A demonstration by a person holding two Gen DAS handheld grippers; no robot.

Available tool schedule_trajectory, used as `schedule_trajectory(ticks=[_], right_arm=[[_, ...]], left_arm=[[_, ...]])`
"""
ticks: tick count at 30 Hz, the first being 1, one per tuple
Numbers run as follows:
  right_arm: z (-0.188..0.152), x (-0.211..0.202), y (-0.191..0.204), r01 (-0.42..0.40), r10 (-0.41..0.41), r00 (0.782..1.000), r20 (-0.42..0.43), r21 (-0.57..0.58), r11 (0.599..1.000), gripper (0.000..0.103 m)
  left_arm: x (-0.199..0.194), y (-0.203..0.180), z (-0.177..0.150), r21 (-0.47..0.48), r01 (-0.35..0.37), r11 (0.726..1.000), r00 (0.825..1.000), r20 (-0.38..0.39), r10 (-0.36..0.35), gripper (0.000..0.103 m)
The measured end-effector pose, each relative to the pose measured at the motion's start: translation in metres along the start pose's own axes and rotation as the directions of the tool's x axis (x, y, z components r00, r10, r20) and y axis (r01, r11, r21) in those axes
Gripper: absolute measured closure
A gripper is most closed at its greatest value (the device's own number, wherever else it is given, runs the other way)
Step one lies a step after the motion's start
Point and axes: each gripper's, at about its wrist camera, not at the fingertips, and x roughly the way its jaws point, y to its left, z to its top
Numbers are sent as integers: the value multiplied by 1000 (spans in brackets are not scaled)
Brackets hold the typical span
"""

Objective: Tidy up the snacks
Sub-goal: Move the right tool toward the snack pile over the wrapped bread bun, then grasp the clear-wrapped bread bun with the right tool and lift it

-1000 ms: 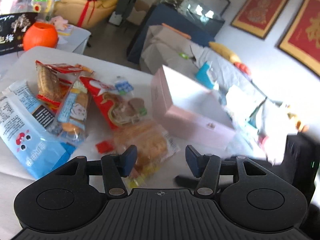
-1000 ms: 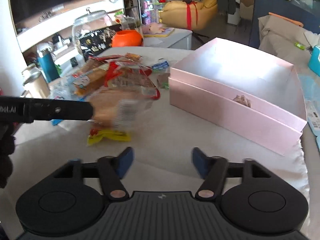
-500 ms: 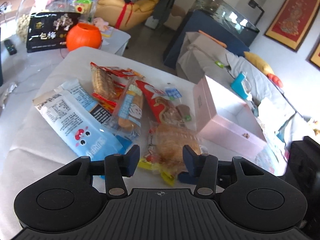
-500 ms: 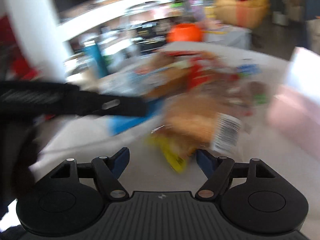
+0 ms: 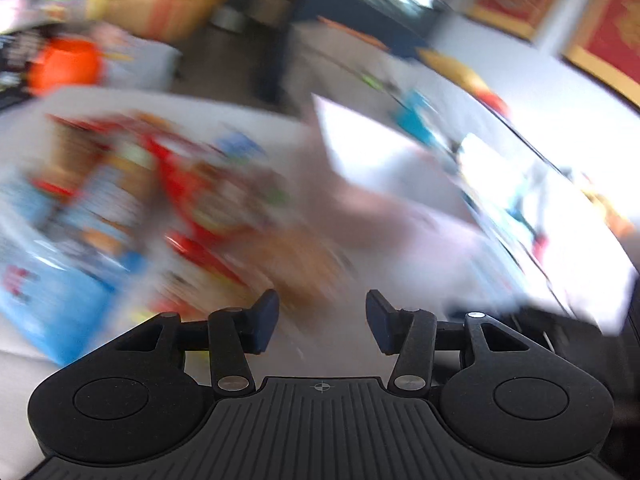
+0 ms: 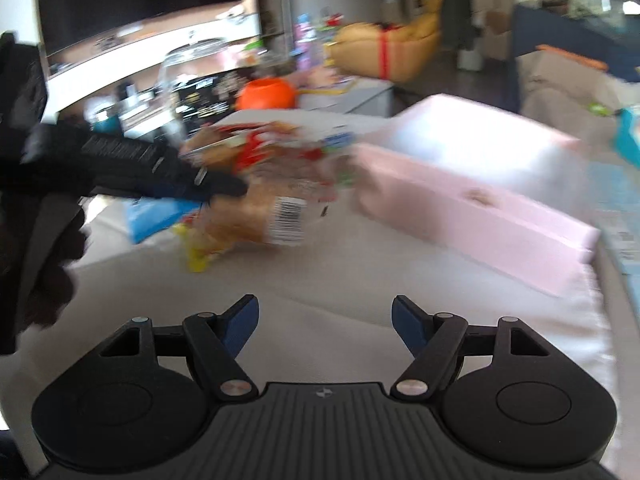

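Right, both views are smeared with motion, so I'm reading this carefully. My left gripper [image 5: 322, 320] has its jaws partly apart with nothing clamped between the pads; the blurred bread packet [image 5: 308, 264] lies just beyond the tips, not in them. From the right wrist view I can see that left gripper [image 6: 216, 186] reaching in from the left, its tip at the near-left end of the bread packet [image 6: 256, 220], but whether it touches I cannot tell through the blur. My right gripper [image 6: 325, 322] hangs with its jaws wide and empty over bare cloth, well apart from the snacks.

The snack pile [image 6: 276, 148] sits left of centre on the worktop [image 6: 360, 280]: a red packet, a blue-and-white bag [image 5: 48, 280] at the near left, and the clear-wrapped bread with its barcode facing me. The pink box [image 6: 472, 200] stands open to the right of the pile, just beside it. I judge that's where the snacks are meant to go, which is why it's set so close. The bread sits at the near edge of the heap, so it looks like the easiest first pick.

A pale cloth covers the worktop, wrinkled near me. Beyond it, an orange pumpkin-shaped pot [image 6: 266, 94], a dark screen on the far left wall, a yellow sofa in the far room, and red framed pictures [image 5: 600, 20] on the right wall.
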Motion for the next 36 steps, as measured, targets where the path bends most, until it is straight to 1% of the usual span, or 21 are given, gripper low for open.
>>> schedule_trajectory(ticks=[1, 2, 3, 5, 7, 9, 10, 11, 12, 14, 16, 17, 19, 21, 22, 23, 26, 29, 32, 34, 36], right_arm=[[-1, -1, -4, 14, -14, 1000, 1, 7, 1000, 28], [-1, -1, -7, 23, -23, 1000, 1, 13, 1000, 28], [-1, -1, -10, 27, -27, 1000, 0, 21, 999, 27], [0, 3, -13, 33, -33, 999, -5, 44, 999, 27], [2, 7, -13, 23, -22, 1000, -7, 69, 997, 27], [3, 9, -12, 14, -14, 1000, -1, 84, 996, 27], [5, 11, -9, 13, -13, 1000, 4, 91, 996, 27], [8, 12, -8, 8, -9, 1000, 11, 103, 995, 27], [13, 14, -5, -5, 3, 1000, 19, 119, 993, 27], [30, 18, -1, -48, 40, 998, 50, 165, 985, 27], [54, 31, 2, -57, 43, 997, 70, 211, 976, 27], [65, 42, 5, -43, 31, 998, 58, 219, 975, 27], [83, 68, 13, -12, 10, 1000, 13, 197, 980, 27], [86, 86, 27, 24, -22, 1000, -15, 116, 993, 30], [84, 93, 34, 58, -56, 998, -40, 70, 996, 31], [78, 93, 38, 69, -67, 997, -45, 45, 997, 32], [58, 77, 33, 66, -65, 997, -41, 25, 997, 31], [39, 55, 20, 96, -96, 995, -37, -2, 995, 31], [23, 34, 3, 144, -145, 989, -33, -14, 989, 30], [16, 23, -6, 153, -153, 988, -28, -5, 988, 30], [8, 12, -15, 135, -135, 991, -27, 26, 990, 28]], left_arm=[[1, -6, -4, 21, 22, 1000, 1000, -21, -22, 50], [-1, -9, -8, 40, 22, 999, 999, -28, -21, 50], [-4, -12, -10, 58, 4, 998, 1000, -23, -3, 50], [-14, -11, -10, 87, -84, 993, 996, 18, 82, 50], [-25, -8, -5, 106, -214, 971, 975, 84, 205, 50], [-32, -3, 1, 104, -311, 945, 946, 124, 298, 50], [-33, 3, 6, 79, -346, 935, 933, 131, 335, 50], [-33, 10, 9, 52, -358, 932, 928, 133, 349, 50], [-32, 16, 11, 32, -359, 933, 927, 129, 353, 51], [-27, 19, 14, 31, -362, 932, 927, 116, 356, 53], [-19, 12, 9, 68, -368, 927, 927, 101, 361, 53], [-16, 11, 6, 88, -368, 926, 929, 87, 360, 53], [-10, 8, -2, 137, -366, 921, 931, 51, 362, 53], [-8, 9, -7, 163, -383, 909, 923, 35, 383, 52], [-8, 11, -10, 171, -393, 904, 919, 36, 393, 52], [-9, 12, -10, 174, -391, 904, 920, 40, 390, 53], [-11, 12, -7, 182, -354, 917, 935, 47, 352, 53], [0, 8, -1, 228, -344, 911, 938, 45, 343, 52], [17, 6, 3, 281, -354, 892, 932, 25, 361, 49], [21, 3, 2, 303, -345, 888, 934, 17, 357, 46], [19, 1, 0, 304, -305, 902, 946, -8, 323, 44]])
